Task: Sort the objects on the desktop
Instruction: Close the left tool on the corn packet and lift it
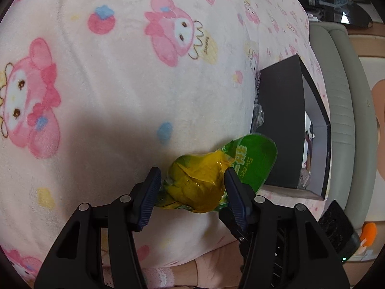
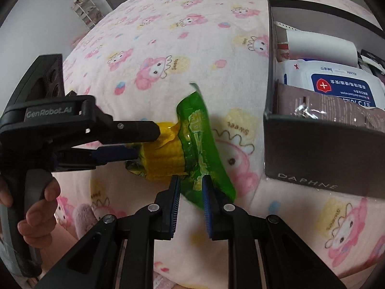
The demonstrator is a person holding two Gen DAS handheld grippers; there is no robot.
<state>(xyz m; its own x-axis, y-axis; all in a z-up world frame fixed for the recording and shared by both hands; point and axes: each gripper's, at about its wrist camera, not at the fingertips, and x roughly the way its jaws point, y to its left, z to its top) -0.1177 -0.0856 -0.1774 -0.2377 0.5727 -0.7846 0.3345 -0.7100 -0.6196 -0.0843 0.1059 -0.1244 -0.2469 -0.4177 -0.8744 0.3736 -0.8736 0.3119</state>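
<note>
Already the black box (image 2: pixel 322 154) holds several sorted things: a white wipes pack (image 2: pixel 336 84) with a blue label, a white roll-like item (image 2: pixel 320 45) behind it, and a brown foil packet (image 2: pixel 336 108) along the near wall. So a good part of the sorting looks done, and the packaged corn cob (image 2: pixel 168 159) looks like the piece in hand.

The corn sits in its green and yellow wrapper, lifted above the pink cartoon blanket (image 2: pixel 192 36). The left gripper (image 1: pixel 192 187) clamps the yellow cob end between its blue pads. In the right wrist view that gripper comes in from nine o'clock, with the person's left hand (image 2: pixel 36 204) on its handle. The right gripper (image 2: pixel 191 200) has its fingers either side of the green wrapper's lower edge. The gap between them is narrow, but I cannot tell whether they pinch the film or only flank it.

What remains, I judge, is carrying the corn to the box at two to three o'clock and setting it inside.

The box's tall near wall stands between the corn and the opening, and the contents already crowd the near compartment. In the left view a crinkled clear wrapper (image 1: pixel 258 113) lies against the box's outer side, and a grey cushioned edge (image 1: pixel 341 110) lies beyond the box.
</note>
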